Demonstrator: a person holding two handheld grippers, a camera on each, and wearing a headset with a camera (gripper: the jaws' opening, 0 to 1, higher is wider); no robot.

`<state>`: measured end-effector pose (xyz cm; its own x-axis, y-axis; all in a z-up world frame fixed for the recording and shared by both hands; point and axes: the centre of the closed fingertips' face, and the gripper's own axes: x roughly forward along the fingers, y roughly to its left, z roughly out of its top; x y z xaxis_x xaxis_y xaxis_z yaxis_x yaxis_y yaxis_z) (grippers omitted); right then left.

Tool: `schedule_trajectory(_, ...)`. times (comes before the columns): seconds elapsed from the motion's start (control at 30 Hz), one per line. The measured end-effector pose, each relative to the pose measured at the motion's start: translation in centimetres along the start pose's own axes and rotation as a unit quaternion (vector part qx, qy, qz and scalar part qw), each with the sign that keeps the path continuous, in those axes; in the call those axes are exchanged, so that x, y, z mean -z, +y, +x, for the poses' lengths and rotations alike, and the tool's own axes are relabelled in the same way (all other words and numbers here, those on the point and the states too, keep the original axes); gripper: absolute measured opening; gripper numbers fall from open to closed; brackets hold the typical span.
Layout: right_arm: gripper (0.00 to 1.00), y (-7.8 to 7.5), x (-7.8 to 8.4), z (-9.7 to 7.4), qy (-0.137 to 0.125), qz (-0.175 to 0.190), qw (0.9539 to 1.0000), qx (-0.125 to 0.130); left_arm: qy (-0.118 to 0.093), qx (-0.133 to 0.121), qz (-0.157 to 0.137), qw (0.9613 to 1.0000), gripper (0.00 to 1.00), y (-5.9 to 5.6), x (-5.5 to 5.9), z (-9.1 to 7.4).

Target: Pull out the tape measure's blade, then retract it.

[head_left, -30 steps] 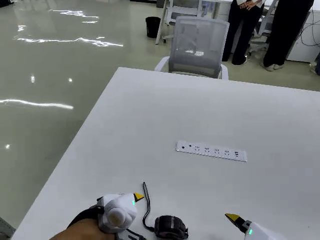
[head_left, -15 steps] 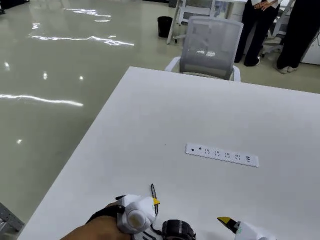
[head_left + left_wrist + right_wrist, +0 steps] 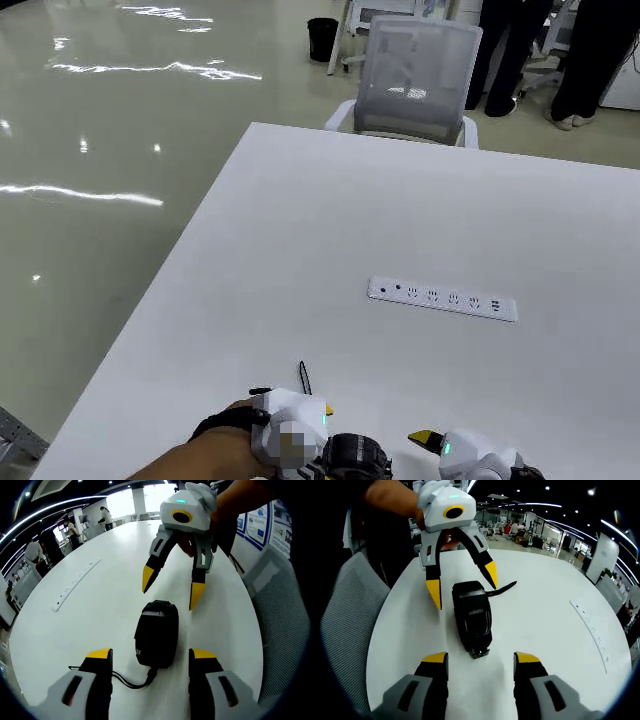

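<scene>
A black tape measure [image 3: 355,456] lies on the white table [image 3: 330,220] near its front edge, with a black wrist cord [image 3: 303,378] trailing from it. My left gripper [image 3: 330,425] stands open just left of it. In the left gripper view its yellow-tipped jaws straddle the cord end of the tape measure [image 3: 157,632], apart from its sides. My right gripper [image 3: 425,445] is open on the other side, and its jaws face the blade end of the tape measure [image 3: 471,615]. The two grippers point at each other: the right gripper [image 3: 170,587] and the left gripper [image 3: 462,584].
A white power strip [image 3: 442,298] lies across the middle of the table. A grey mesh chair [image 3: 415,75] stands at the far edge, with a black bin [image 3: 322,38] and standing people behind it. The table's left edge drops to a shiny floor.
Both grippers have closed in on the tape measure, the left from the left and the right from the right. The head camera has shifted a little.
</scene>
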<state>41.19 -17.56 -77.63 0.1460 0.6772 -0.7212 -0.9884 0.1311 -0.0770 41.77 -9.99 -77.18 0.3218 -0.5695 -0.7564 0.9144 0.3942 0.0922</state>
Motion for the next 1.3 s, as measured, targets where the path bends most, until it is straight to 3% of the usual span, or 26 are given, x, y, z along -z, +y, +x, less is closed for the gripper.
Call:
schedule_trajectory(0.3,0.43,0.3,0.1,1.3,0.018,-0.027,0.9992,-0.023,0.004,0.010,0.002,0.9999,0.50,-0.6,-0.6,0.4)
schedule_trajectory(0.9,0.21,0.5,0.6,2.3,0.046,-0.054,0.9961,-0.052,0.022,0.021,0.014,0.9994,0.37,-0.8,-0.4,1.3)
schedule_trajectory(1.03,0.18,0.3,0.8,2.5,0.053,-0.064,0.9953,-0.050,0.027,0.025,0.024,0.9990,0.31,-1.0,-0.4,1.4)
schedule_trajectory(1.3,0.14,0.4,1.0,2.4,0.057,-0.059,0.9950,-0.058,0.033,0.035,0.044,0.9979,0.30,-1.1,-0.3,1.3)
